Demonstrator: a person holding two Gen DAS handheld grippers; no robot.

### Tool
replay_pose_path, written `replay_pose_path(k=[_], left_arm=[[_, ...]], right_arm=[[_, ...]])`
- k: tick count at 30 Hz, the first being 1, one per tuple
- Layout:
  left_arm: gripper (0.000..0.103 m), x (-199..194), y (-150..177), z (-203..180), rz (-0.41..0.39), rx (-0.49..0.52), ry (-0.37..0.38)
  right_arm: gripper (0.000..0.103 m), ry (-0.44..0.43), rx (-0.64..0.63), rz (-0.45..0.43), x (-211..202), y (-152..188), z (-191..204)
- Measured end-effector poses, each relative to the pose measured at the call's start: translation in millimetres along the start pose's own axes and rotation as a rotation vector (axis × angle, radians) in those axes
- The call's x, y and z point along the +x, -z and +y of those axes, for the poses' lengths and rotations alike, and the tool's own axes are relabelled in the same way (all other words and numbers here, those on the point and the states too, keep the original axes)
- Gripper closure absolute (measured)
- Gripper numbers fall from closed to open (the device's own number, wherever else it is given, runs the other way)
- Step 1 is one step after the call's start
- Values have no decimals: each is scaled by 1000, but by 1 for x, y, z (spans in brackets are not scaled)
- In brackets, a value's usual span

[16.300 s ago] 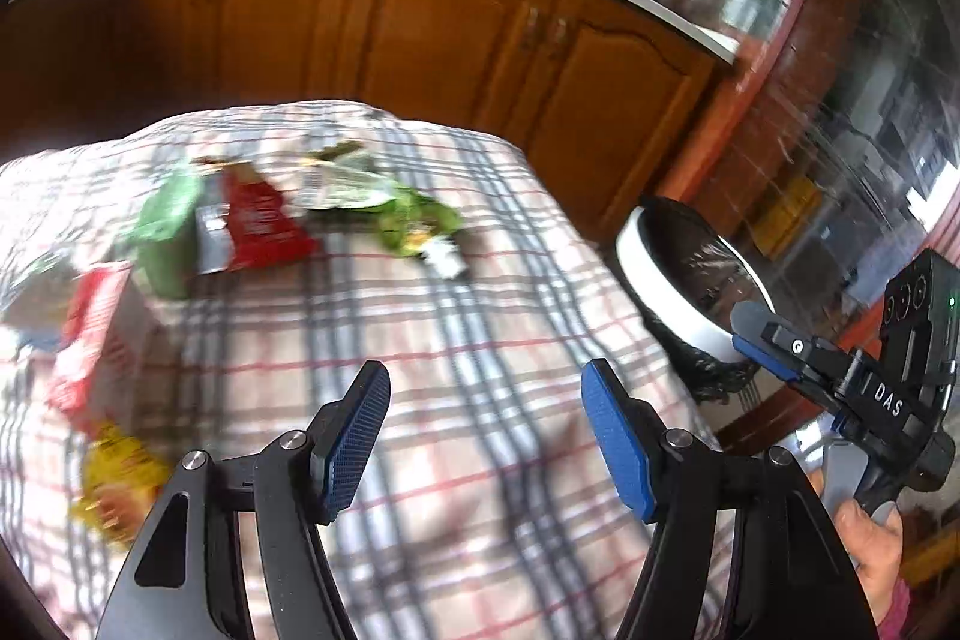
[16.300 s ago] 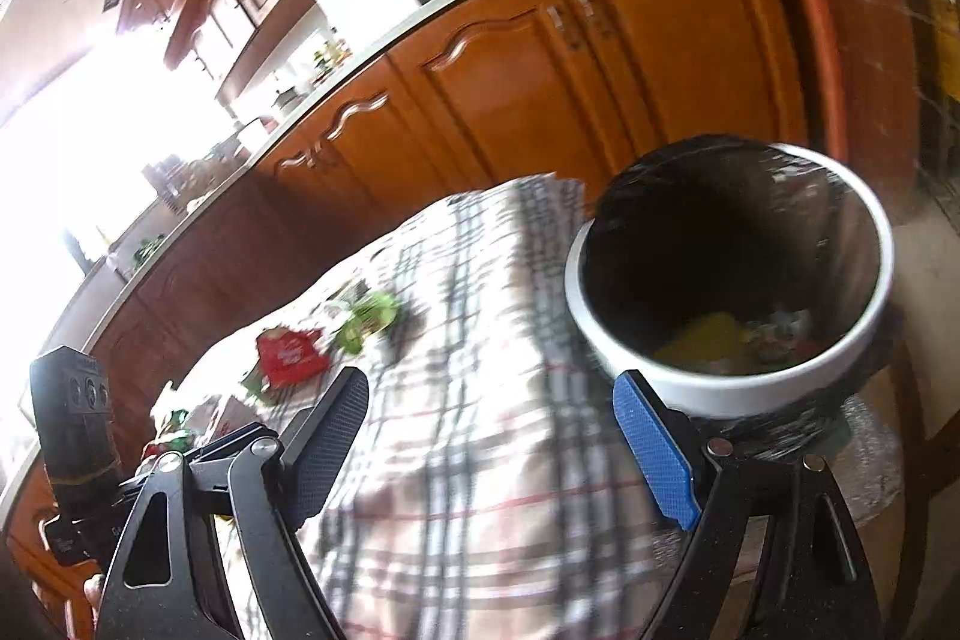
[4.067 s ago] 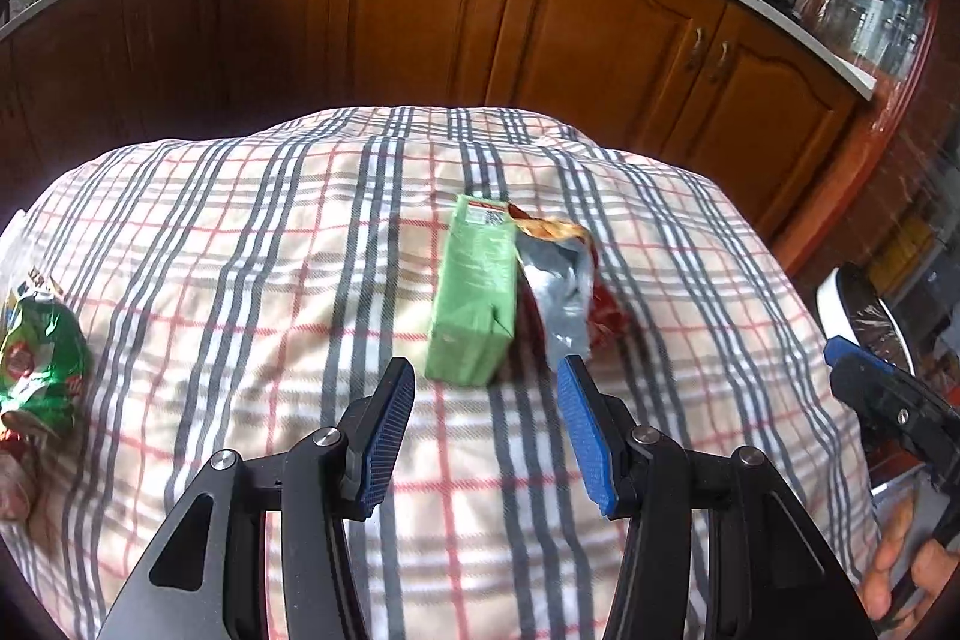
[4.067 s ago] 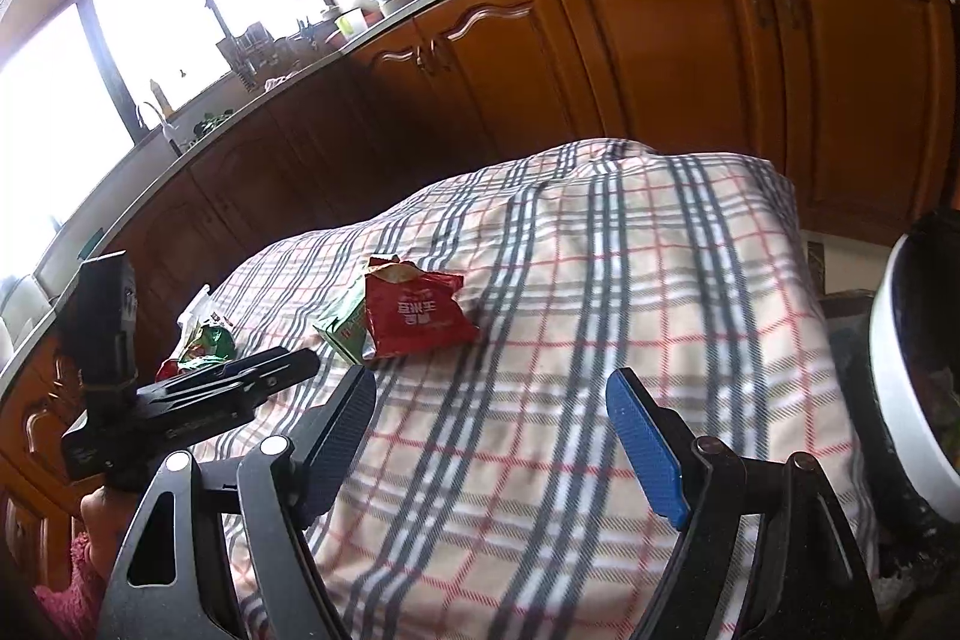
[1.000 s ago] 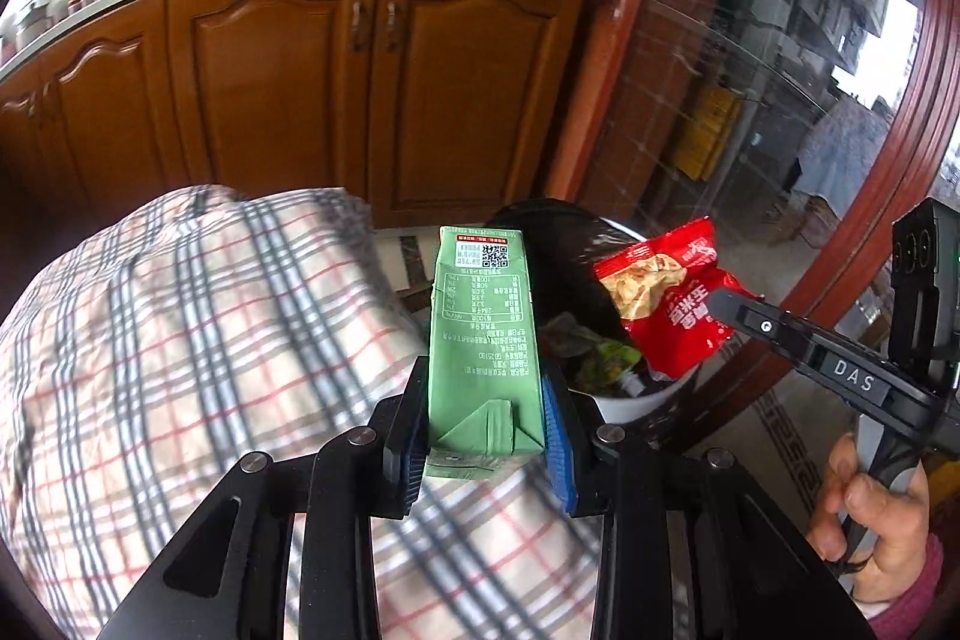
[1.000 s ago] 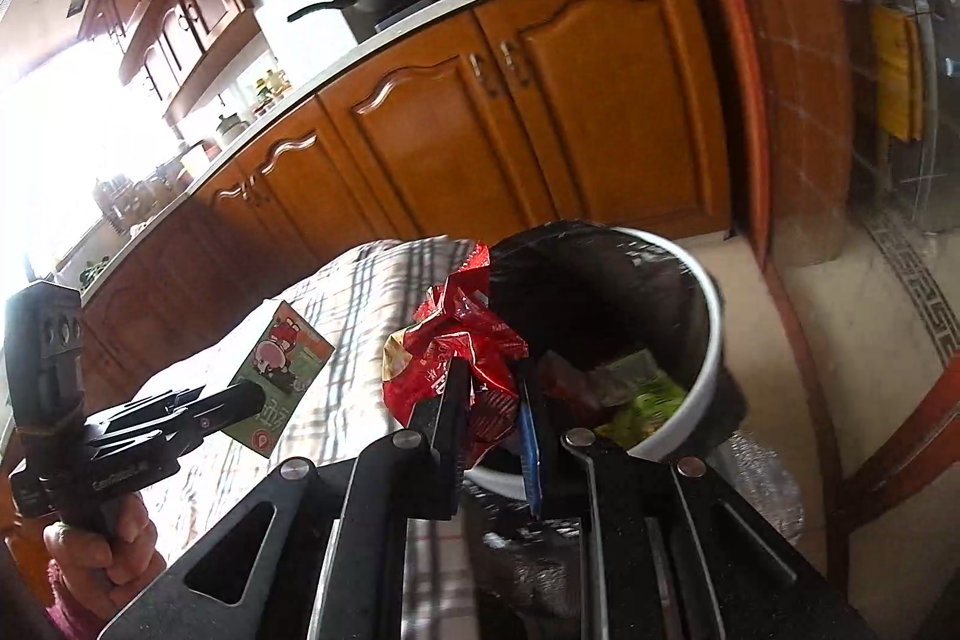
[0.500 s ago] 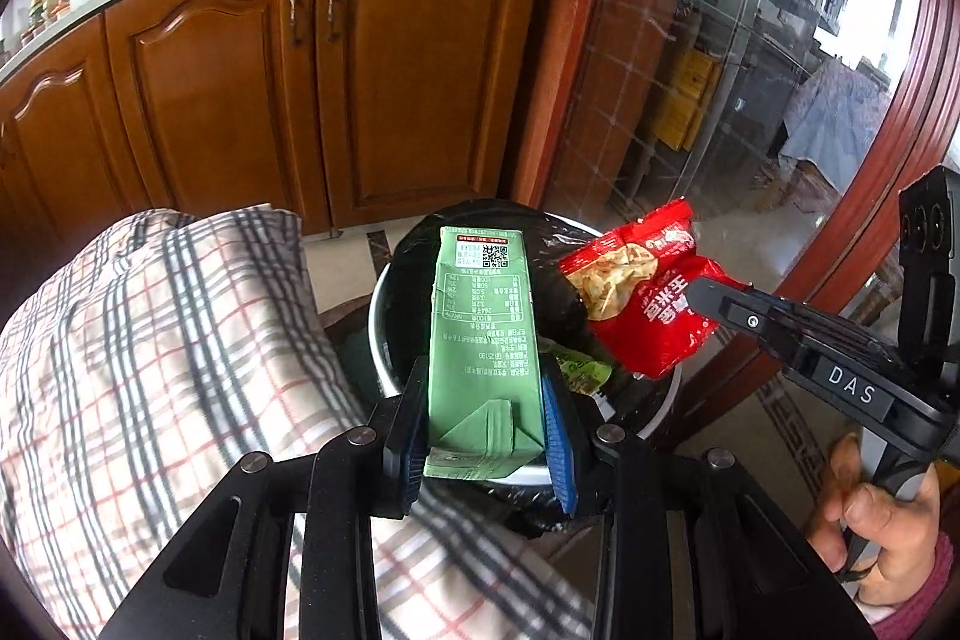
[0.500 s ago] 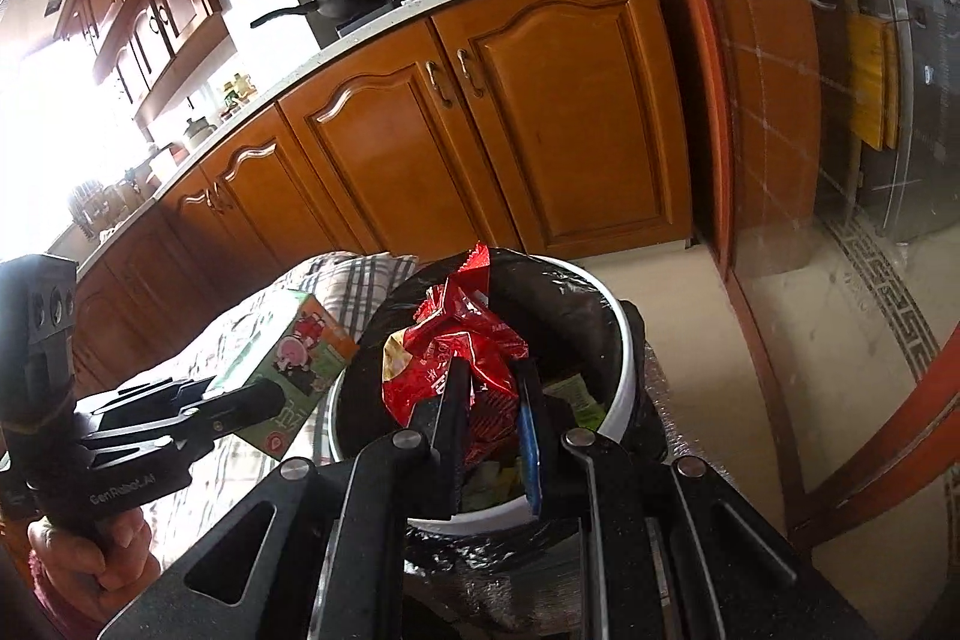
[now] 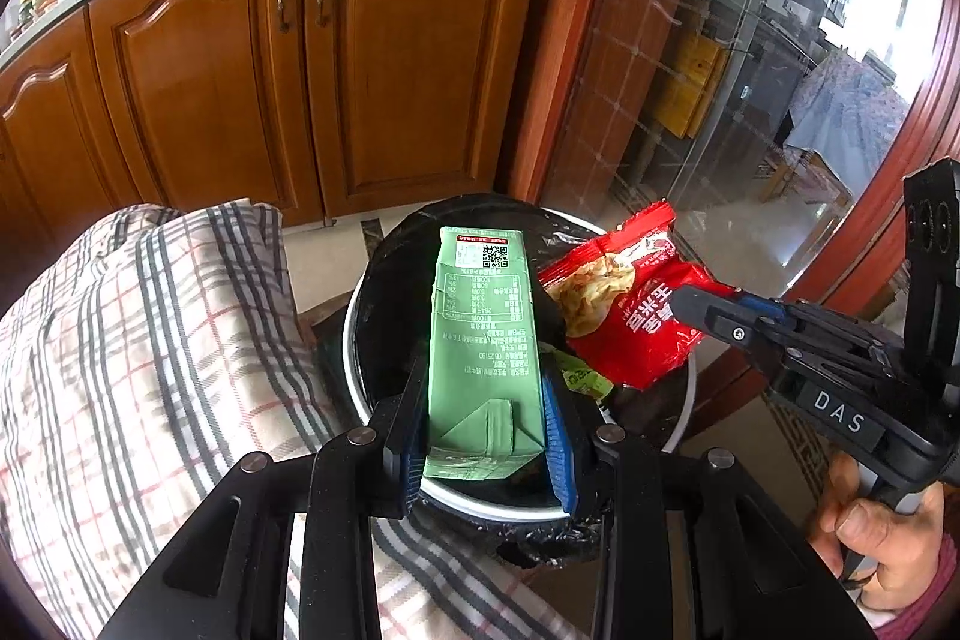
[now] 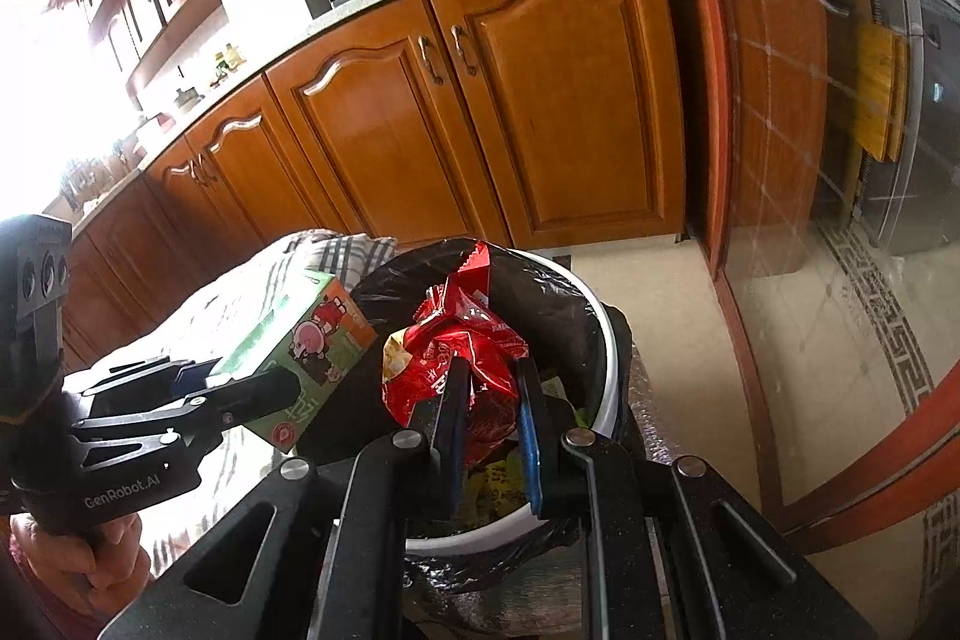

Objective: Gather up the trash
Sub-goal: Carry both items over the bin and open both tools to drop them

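Over the round bin [image 9: 681,430], left gripper [image 9: 487,418] clamping boxy green carton [image 9: 480,340], right gripper [image 10: 489,400] pinching crinkly red bag [image 10: 462,346].

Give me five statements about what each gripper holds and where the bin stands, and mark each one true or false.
1. The left gripper is shut on the green carton. True.
2. The right gripper is open and holds nothing. False: it is shut on the red snack bag.
3. Both items are held over the trash bin. True.
4. The bin is bare inside, with no liner. False: a black bag lines it, and some trash lies within.
5. The bin stands on the checked cloth. False: it stands beside the cloth-covered table.
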State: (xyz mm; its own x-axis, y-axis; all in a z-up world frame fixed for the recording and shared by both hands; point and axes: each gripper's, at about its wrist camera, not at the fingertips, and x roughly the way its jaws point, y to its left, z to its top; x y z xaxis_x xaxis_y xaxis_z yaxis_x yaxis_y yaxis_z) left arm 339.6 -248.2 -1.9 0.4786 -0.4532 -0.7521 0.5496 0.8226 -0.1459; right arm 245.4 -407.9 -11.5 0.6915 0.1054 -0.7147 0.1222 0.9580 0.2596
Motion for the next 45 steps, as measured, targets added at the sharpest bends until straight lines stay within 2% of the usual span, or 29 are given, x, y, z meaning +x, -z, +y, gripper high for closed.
replay_pose_path(k=[11,33,38,41,45], left_arm=[[71,16,-4,-6,42,-8,-1],[71,26,-6,-10,68,-11,-3],[69,23,-6,-13,68,-6,-3],[61,16,-6,-12,50,-9,-7],[57,7,-3,-8,31,-16,-7]], right_arm=[[88,44,-31,46,16,1,-2],[88,50,-20,85,30,0,-9],[83,27,14,93,32,-3,-15],[67,10,38,79,28,-4,-18],[67,-3,52,53,19,-4,-17]])
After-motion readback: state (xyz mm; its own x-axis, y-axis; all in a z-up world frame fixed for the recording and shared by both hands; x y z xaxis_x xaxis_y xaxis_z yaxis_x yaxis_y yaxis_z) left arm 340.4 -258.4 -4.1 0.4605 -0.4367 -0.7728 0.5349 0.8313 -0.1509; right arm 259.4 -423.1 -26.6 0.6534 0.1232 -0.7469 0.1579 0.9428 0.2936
